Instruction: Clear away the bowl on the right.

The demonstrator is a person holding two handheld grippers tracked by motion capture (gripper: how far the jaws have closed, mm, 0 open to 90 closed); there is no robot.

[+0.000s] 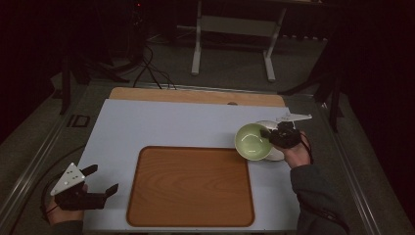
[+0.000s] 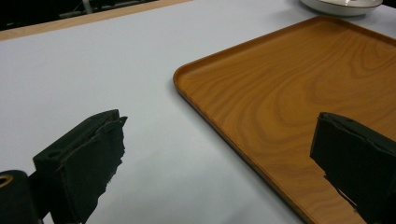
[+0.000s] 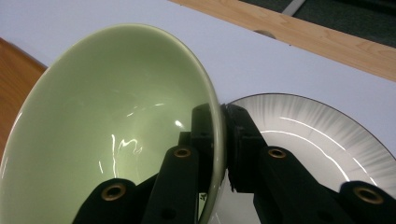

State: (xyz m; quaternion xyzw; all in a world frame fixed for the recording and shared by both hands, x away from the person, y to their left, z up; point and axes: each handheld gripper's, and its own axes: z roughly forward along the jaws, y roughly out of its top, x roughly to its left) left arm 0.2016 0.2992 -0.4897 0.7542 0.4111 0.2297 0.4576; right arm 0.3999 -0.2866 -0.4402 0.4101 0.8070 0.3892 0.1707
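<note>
right gripper (image 1: pixel 266 133): jaws clenched on the rim of the green bowl (image 1: pixel 252 141), one jaw inside the rim, the other outside, as the right gripper view shows (image 3: pixel 219 140). the bowl (image 3: pixel 112 130) is tilted, its opening turned toward the tray side. it sits lifted at the jaws, with its wall hanging to the inner-jaw side.

white plate (image 1: pixel 276 152): lies on the tabletop (image 1: pixel 171 122) directly under and behind the right jaws. in the right gripper view the plate (image 3: pixel 317 140) spreads out on the outer-jaw side, with a dark thin edge line and fine radial streaks. whether the bowl touches the plate cannot be told.

left gripper (image 1: pixel 104 180): jaws released, standing wide apart, nothing between them. in the left gripper view (image 2: pixel 217 158) the near left corner of the wooden tray (image 2: pixel 289 93) lies ahead of the jaws, its rim running between them; the left jaw is over bare tabletop (image 2: pixel 93 70), the right jaw over the tray.

tray (image 1: pixel 191 186): flat on the tabletop, between the two grippers, well apart from the right jaws and just beside the left ones.

a hand (image 1: pixel 297 155) and grey sleeve (image 1: pixel 313 196) carry the right gripper.
</note>
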